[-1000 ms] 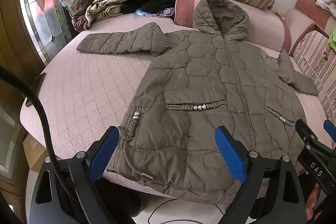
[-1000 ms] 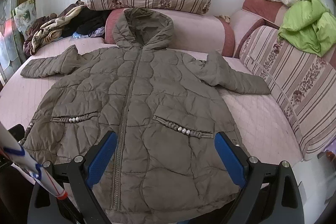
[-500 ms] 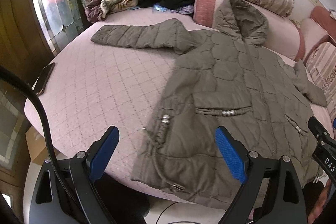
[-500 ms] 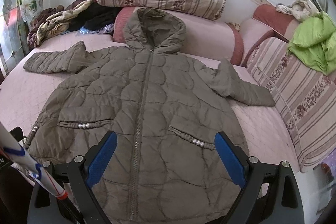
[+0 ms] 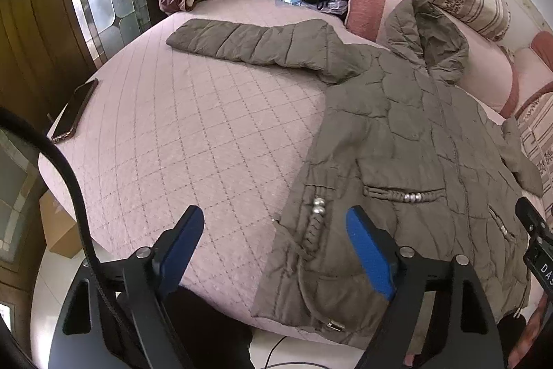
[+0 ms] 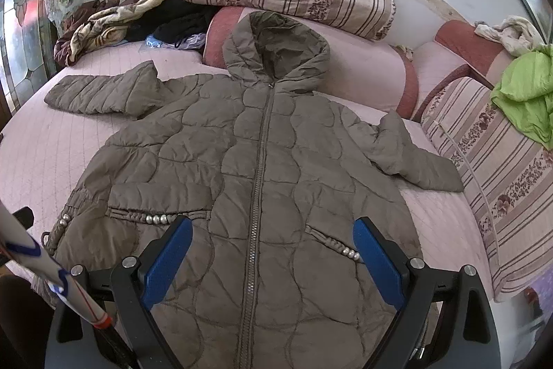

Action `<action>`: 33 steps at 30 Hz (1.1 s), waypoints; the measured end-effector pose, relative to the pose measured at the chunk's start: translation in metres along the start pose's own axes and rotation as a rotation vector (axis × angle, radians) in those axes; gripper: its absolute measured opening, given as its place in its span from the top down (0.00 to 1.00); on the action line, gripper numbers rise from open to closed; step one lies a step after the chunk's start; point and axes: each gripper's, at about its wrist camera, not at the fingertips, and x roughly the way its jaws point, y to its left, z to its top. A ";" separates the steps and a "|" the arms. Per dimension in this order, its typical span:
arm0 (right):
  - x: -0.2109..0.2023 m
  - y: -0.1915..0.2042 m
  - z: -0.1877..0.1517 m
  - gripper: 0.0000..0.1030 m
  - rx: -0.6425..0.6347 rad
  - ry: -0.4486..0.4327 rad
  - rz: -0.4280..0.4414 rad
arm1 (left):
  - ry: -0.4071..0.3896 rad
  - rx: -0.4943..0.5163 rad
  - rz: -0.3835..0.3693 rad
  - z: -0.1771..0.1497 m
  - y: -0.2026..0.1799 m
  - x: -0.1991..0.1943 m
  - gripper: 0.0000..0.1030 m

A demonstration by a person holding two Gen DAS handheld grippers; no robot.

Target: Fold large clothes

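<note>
a: how does that padded coat (image 6: 262,182) handle, you think?

b: soft, puffy and bulky, probably light for its size — the slick shell may slide, so pinch a thick edge: the hem corner or a sleeve cuff (image 5: 186,37).

a: where is it?

b: spread flat, zipped, face up on the pink quilted bed (image 5: 166,140), hood against the cushions. the left gripper (image 5: 276,251) hovers over its near left hem corner, jaws closing with nothing pinched yet. the right gripper (image 6: 273,258) hangs spread wide above the lower front, empty.
</note>
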 end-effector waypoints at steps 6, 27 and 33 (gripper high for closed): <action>0.013 0.003 0.001 0.07 0.002 0.029 0.009 | 0.015 -0.015 0.024 0.009 0.009 0.011 0.19; 0.070 -0.025 -0.006 0.06 0.088 0.133 0.023 | 0.007 -0.231 0.058 0.158 0.109 0.123 0.22; 0.088 -0.038 -0.009 0.07 0.123 0.158 0.002 | 0.073 -0.379 -0.019 0.211 0.150 0.195 0.29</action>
